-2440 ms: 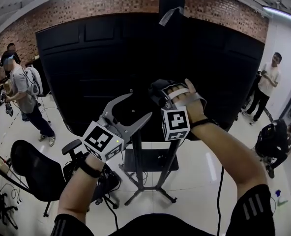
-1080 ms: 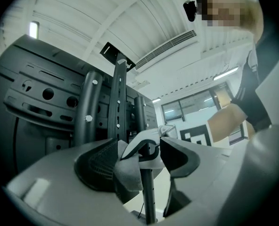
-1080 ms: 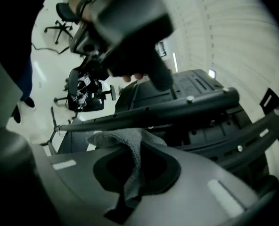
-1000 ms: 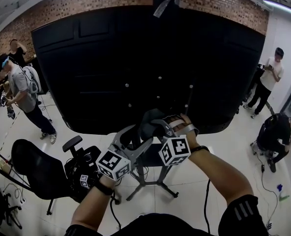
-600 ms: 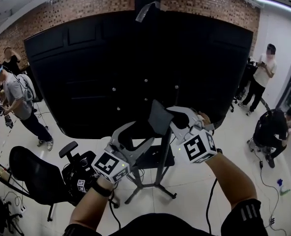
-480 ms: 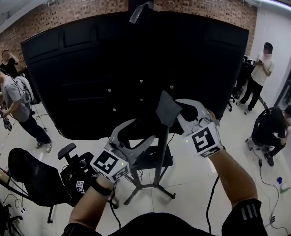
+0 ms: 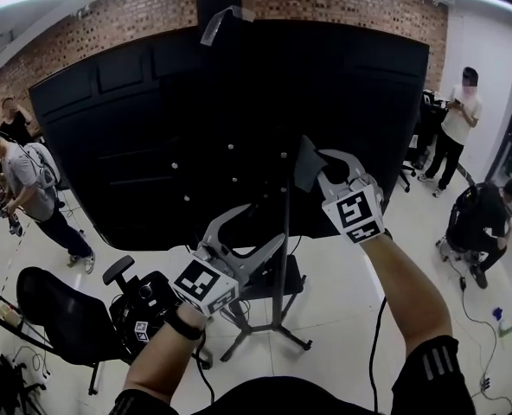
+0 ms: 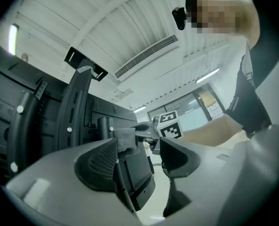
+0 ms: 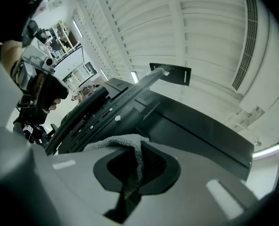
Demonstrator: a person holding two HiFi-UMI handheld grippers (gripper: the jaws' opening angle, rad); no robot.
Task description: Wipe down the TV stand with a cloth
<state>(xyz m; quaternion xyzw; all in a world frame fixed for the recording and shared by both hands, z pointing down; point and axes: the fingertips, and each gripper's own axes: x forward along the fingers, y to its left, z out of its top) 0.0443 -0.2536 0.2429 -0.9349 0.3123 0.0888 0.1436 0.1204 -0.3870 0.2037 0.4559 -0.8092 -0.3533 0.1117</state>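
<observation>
Behind the black TV back panel (image 7: 152, 128), beside the upright post of the TV stand (image 7: 281, 266), the right tool (image 7: 329, 173) is clamped on a grey cloth (image 7: 307, 164). The cloth sits just right of the post, high up; contact with the post cannot be confirmed. Lower left, the left tool (image 7: 258, 225) has its jaws apart, near the post's middle section.
</observation>
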